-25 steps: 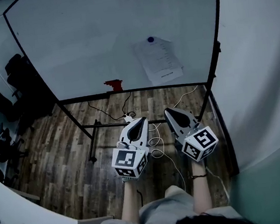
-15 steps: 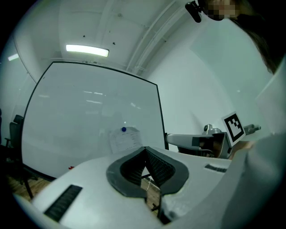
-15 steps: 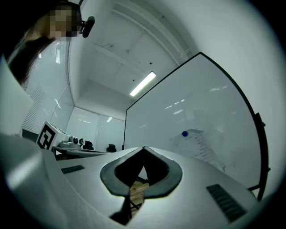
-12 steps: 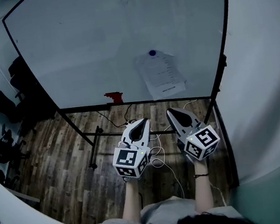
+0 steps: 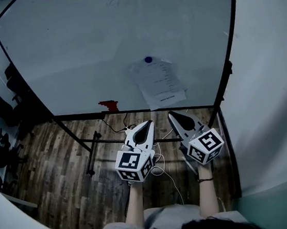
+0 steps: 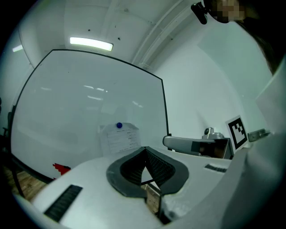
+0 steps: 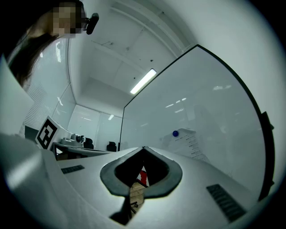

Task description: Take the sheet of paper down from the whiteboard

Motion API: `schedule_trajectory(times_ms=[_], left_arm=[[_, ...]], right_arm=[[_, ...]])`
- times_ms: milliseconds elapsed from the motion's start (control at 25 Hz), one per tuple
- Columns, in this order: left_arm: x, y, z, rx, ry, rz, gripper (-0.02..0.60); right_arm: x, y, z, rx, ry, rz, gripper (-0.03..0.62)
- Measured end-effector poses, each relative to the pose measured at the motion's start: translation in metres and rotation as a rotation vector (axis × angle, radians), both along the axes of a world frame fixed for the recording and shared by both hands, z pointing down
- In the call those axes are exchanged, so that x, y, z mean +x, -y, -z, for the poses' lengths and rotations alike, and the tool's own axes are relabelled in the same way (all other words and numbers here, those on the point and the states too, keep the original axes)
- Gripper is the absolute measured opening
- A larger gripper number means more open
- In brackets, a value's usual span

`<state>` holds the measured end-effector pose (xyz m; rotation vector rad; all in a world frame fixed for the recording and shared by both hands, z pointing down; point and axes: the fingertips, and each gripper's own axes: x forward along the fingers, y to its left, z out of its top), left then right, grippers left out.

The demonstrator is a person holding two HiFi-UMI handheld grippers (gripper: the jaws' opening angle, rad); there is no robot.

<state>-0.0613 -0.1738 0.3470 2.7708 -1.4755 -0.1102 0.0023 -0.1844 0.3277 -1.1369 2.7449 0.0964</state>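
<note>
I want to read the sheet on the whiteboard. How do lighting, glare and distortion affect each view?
Head view: dim and bluish, the white paper sheet shows only faint lines. Left gripper view: brighter, light streaks reflected on the glossy white whiteboard, sheet tiny. Right gripper view: fisheye bowing, dark corners, sheet oblique.

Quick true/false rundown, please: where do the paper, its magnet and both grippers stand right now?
1. The sheet of paper hangs on the whiteboard. True.
2. A red magnet pins its top. False: the magnet is blue.
3. The left gripper grips the sheet. False: its jaws are shut on nothing, short of the board.
4. The right gripper is shut and empty. True.
5. A red object sits at the board's lower edge, left of the sheet. True.
</note>
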Motion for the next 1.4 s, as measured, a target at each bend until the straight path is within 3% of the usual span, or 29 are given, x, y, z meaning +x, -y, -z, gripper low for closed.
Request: schedule_trajectory(times_ms=[400, 1080, 1400], left_arm=[[0.007, 0.036, -0.010, -0.011, -0.004, 0.015, 0.005], [0.011, 0.157, 0.006, 0.006, 0.032, -0.023, 0.006], [0.016, 0.188, 0.011, 0.035, 0.065, -0.047, 0.006]], right_arm=[[0.006, 0.036, -0.011, -0.016, 0.017, 0.011, 0.000], [0.040, 0.139, 0.002, -0.005, 0.015, -0.172, 0.000], [0.050, 0.158, -0.001, 0.002, 0.009, -0.260, 0.001]])
